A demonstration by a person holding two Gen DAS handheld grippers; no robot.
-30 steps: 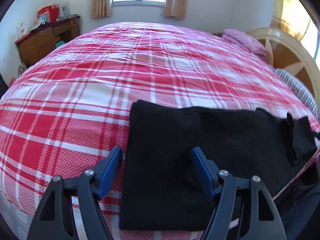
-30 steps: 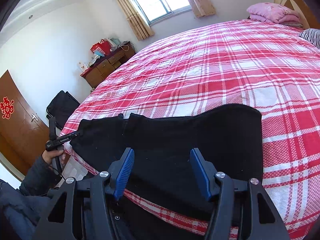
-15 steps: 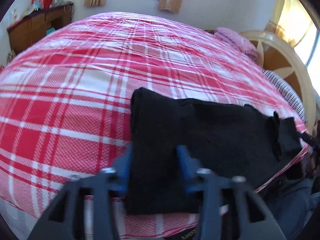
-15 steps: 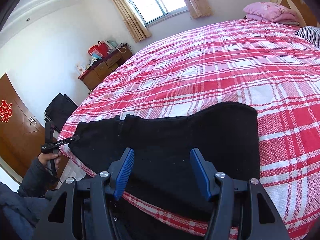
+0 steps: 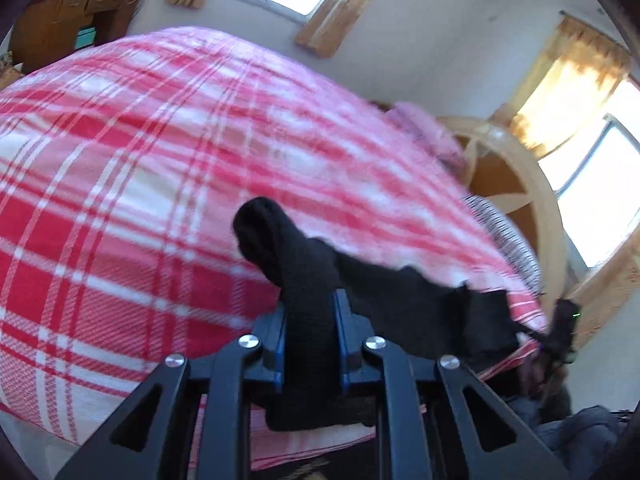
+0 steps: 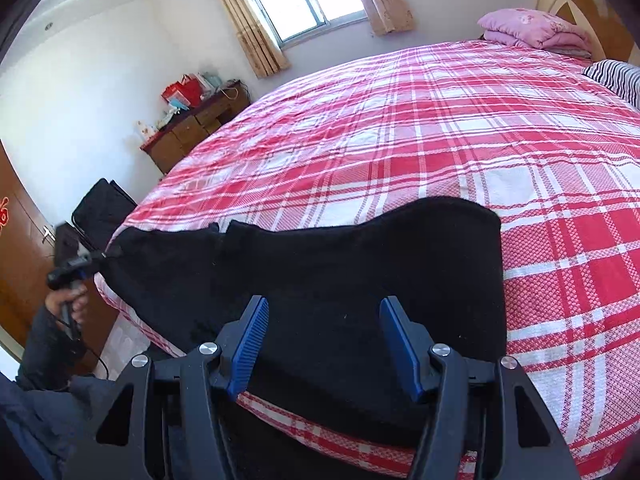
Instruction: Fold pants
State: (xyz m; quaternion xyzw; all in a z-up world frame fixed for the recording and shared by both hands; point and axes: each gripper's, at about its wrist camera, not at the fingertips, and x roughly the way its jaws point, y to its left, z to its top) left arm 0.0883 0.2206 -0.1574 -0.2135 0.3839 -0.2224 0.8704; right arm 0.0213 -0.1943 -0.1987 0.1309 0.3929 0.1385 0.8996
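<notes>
Black pants (image 6: 360, 264) lie folded lengthwise near the front edge of a bed with a red and white plaid cover (image 6: 440, 128). In the left wrist view my left gripper (image 5: 309, 320) is shut on one end of the pants (image 5: 304, 280) and has lifted that end off the cover. In the right wrist view my right gripper (image 6: 324, 340) is open and hovers just above the other end of the pants. The left gripper also shows in the right wrist view (image 6: 80, 266), pinching the far end.
A pink folded quilt (image 6: 536, 28) and a striped pillow (image 6: 616, 76) lie by the wooden headboard (image 5: 516, 184). A wooden dresser (image 6: 192, 128) stands by the wall. A dark bag (image 6: 100, 212) sits near a door on the left.
My left gripper has closed on the end of the pants and raised it, tilting as it lifted. My right gripper stays open over the other end, almost unmoved.
</notes>
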